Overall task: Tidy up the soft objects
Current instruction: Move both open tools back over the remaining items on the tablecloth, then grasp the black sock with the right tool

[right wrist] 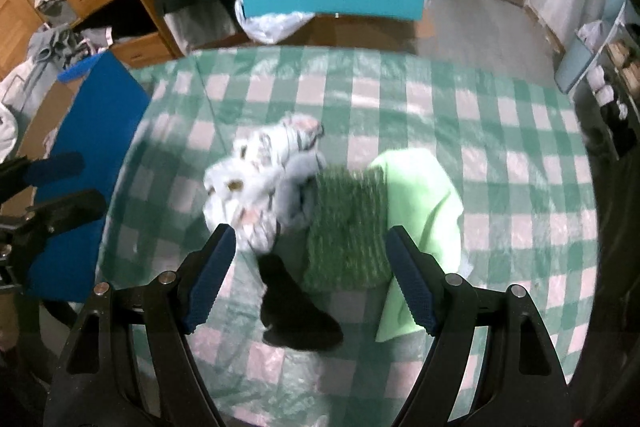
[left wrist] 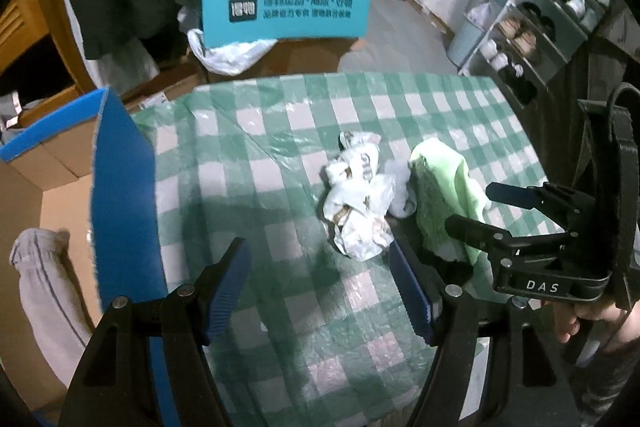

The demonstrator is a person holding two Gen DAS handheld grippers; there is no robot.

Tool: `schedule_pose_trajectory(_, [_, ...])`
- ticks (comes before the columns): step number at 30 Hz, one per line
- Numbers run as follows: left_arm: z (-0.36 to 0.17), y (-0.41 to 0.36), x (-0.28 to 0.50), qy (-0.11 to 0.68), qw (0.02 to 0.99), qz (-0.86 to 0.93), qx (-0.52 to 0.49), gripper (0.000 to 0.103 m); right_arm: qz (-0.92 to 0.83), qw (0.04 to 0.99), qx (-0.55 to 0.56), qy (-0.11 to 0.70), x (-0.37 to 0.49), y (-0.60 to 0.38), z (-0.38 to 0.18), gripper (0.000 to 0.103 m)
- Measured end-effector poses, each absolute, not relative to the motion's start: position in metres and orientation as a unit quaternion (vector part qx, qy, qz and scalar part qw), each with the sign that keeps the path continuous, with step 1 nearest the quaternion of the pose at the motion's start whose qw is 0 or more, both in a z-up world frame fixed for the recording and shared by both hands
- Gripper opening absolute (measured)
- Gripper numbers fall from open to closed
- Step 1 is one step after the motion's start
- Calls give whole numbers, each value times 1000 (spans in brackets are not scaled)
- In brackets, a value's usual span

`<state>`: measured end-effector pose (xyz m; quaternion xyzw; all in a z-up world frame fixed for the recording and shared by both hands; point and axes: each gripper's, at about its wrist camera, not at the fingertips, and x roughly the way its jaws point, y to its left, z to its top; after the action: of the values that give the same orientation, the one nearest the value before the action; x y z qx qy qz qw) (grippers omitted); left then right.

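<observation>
Both grippers hang wide apart, nothing in them: left gripper [left wrist: 320, 287], right gripper [right wrist: 308, 279]; soft pile mid-counter [right wrist: 520, 131], white crumpled cloth [right wrist: 256, 183] at 9 o'clock of the green towel [right wrist: 424, 195].

The work surface is a table [right wrist: 500, 131] covered edge to edge by a green-and-white checked plastic cloth [left wrist: 280, 307], wrinkled and glossy. Seen from the right wrist camera, a cluster of soft items lies at centre. A crumpled white printed cloth [right wrist: 256, 183] sits at 10 o'clock of the cluster, touching a grey garment [right wrist: 294, 191] beside it. A dark green ribbed knit [right wrist: 348, 227] lies over a pale green cloth [right wrist: 424, 195], which spreads toward 3 o'clock. A black sock [right wrist: 296, 311] lies at 6 o'clock, its upper end meeting the white cloth. The view is blurred.
</observation>
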<state>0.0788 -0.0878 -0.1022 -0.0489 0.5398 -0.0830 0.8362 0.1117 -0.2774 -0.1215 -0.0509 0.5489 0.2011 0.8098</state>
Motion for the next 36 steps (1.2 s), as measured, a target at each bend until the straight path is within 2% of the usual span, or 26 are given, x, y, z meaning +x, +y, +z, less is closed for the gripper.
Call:
schedule_pose_trajectory(8, [-122, -96, 80, 557, 823, -92, -62, 73, 200, 786, -58, 582, 105, -285, -151, 78])
schedule_pose_trajectory(24, [-151, -103, 80, 584, 804, -93, -68, 73, 222, 759, -96, 605, 93, -265, -177, 78])
schedule_pose_trajectory(32, [-156, -104, 82, 590, 799, -93, -68, 73, 228, 739, -113, 624, 92, -257, -194, 58])
schedule_pose_trajectory(36, [-158, -103, 86, 592, 797, -94, -74, 73, 234, 736, -115, 625, 92, -255, -198, 44])
